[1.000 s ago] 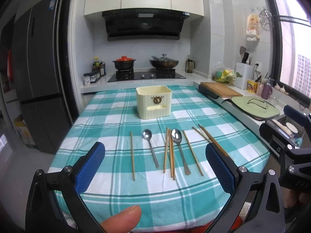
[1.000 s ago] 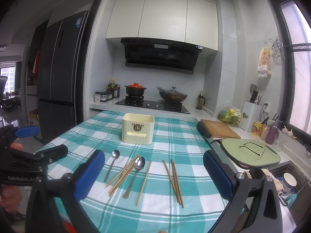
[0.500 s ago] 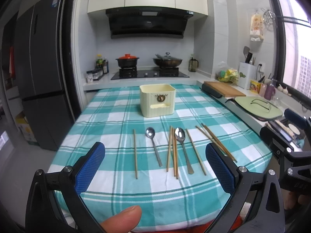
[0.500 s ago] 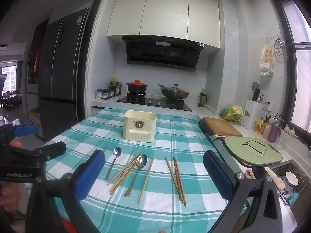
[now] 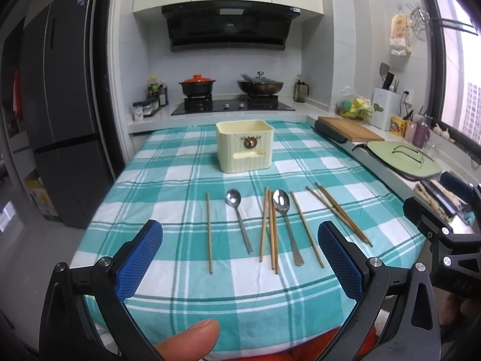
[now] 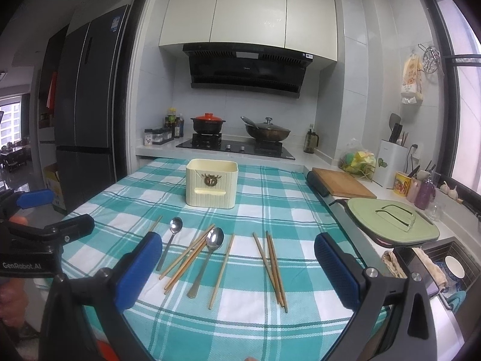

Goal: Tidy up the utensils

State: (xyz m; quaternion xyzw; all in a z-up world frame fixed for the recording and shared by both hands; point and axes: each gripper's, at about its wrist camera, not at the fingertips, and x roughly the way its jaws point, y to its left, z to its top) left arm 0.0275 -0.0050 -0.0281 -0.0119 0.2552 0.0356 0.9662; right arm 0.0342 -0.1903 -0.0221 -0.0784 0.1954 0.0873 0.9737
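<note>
left wrist view: a table under a teal checked cloth (image 5: 168, 180), utensils laid out on it, both grippers spread wide and holding nothing.

largest to smallest: the cloth covers the whole table; toward its far end stands a cream utensil holder (image 5: 245, 145), upright and well apart from the rest. the left gripper (image 5: 240, 257) hangs over the near edge with its blue pads (image 5: 139, 260) far apart, a fingertip (image 5: 188, 343) below it. the right gripper (image 6: 239, 266) is just as wide, over the same near edge. between holder and grippers lie two metal spoons, the left spoon (image 5: 239, 219) alone, the right spoon (image 5: 287, 225) just beside a bundle of chopsticks (image 5: 270, 231). a single chopstick (image 5: 209, 231) lies at far left, another pair of chopsticks (image 5: 339, 213) at the right, angled.
</note>
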